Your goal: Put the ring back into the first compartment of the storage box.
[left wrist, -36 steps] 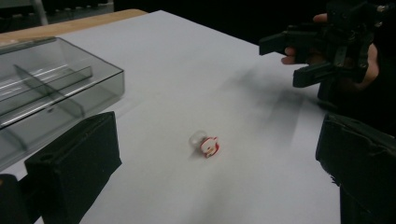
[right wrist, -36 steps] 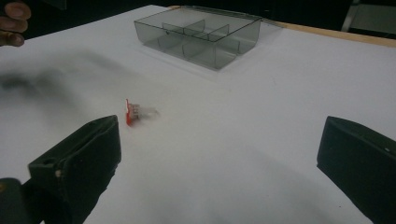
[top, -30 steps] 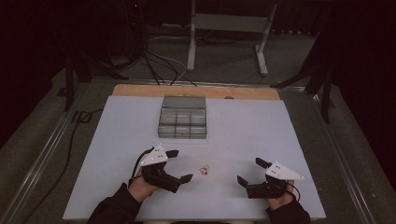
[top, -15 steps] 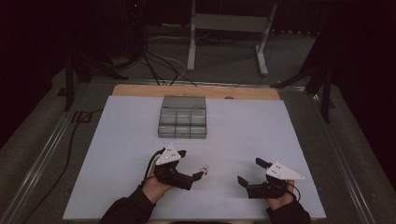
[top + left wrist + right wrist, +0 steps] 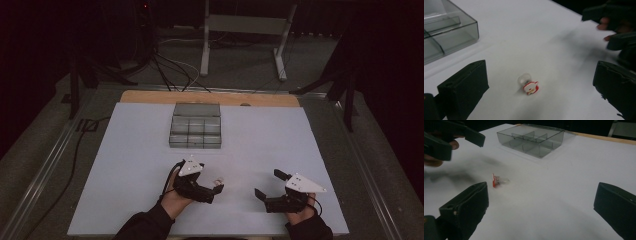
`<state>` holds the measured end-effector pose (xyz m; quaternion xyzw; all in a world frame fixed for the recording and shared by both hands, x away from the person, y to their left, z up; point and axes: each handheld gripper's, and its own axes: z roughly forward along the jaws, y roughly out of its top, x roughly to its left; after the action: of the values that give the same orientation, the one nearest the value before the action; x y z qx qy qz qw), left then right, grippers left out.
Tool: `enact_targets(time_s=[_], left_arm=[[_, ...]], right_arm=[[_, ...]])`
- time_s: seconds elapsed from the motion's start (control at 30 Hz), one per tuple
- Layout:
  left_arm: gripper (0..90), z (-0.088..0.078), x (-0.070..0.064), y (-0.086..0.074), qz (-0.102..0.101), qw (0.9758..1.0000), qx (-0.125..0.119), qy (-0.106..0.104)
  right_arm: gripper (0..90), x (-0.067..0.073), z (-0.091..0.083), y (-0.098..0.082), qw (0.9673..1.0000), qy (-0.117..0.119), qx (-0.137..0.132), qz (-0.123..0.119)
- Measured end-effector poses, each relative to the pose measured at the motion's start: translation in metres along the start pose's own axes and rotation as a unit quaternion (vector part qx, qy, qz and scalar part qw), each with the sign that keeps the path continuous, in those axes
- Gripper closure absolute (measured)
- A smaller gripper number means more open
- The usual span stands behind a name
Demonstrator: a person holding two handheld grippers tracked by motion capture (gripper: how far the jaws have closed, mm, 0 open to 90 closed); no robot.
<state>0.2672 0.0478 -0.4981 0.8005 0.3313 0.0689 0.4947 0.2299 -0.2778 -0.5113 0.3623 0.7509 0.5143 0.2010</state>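
Observation:
A small red and white charm on a clear ring (image 5: pixel 529 85) lies on the white table, also visible as the charm (image 5: pixel 218 181) and the charm (image 5: pixel 496 180). My left gripper (image 5: pixel 216 187) is right at it, jaws open and wide to either side of it in the left gripper view (image 5: pixel 540 73), not touching. A clear grey compartment box (image 5: pixel 195 125) sits at the table's far middle, lid open; its cells look empty. My right gripper (image 5: pixel 268 184) rests open at the front right, pointing left at the charm from a short distance (image 5: pixel 541 192).
The white table sheet (image 5: pixel 125 165) has wide bare areas left and right of the box. A wooden strip (image 5: pixel 150 96) runs along the far edge. Cables and a metal stand lie on the floor beyond. The box corner (image 5: pixel 461 27) lies to the left gripper's left.
My left gripper has moved right, up to the charm, so its jaws now straddle it. The right gripper has stayed in place.

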Motion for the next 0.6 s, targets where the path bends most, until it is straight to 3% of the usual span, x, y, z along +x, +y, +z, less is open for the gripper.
enact_targets(time_s=[0.23,0.33,0.4,0.6], left_arm=[[0.6,0.010,0.000,-0.001,-0.024,0.9996,0.014,-0.002],[0.6,0.013,-0.001,-0.002,-0.036,0.9991,0.021,0.013],[0.6,0.015,-0.001,-0.002,-0.040,0.9988,0.024,0.012],[0.6,0.028,-0.007,-0.004,-0.060,0.9968,0.053,0.009]], right_arm=[[0.0,0.000,-0.001,0.001,1.0000,0.001,-0.003,-0.002],[0.0,0.000,-0.001,0.000,1.0000,0.002,-0.002,0.003],[0.0,0.000,-0.001,0.000,1.0000,0.002,-0.001,0.002],[0.0,0.000,-0.002,0.001,1.0000,0.001,-0.004,-0.002]])
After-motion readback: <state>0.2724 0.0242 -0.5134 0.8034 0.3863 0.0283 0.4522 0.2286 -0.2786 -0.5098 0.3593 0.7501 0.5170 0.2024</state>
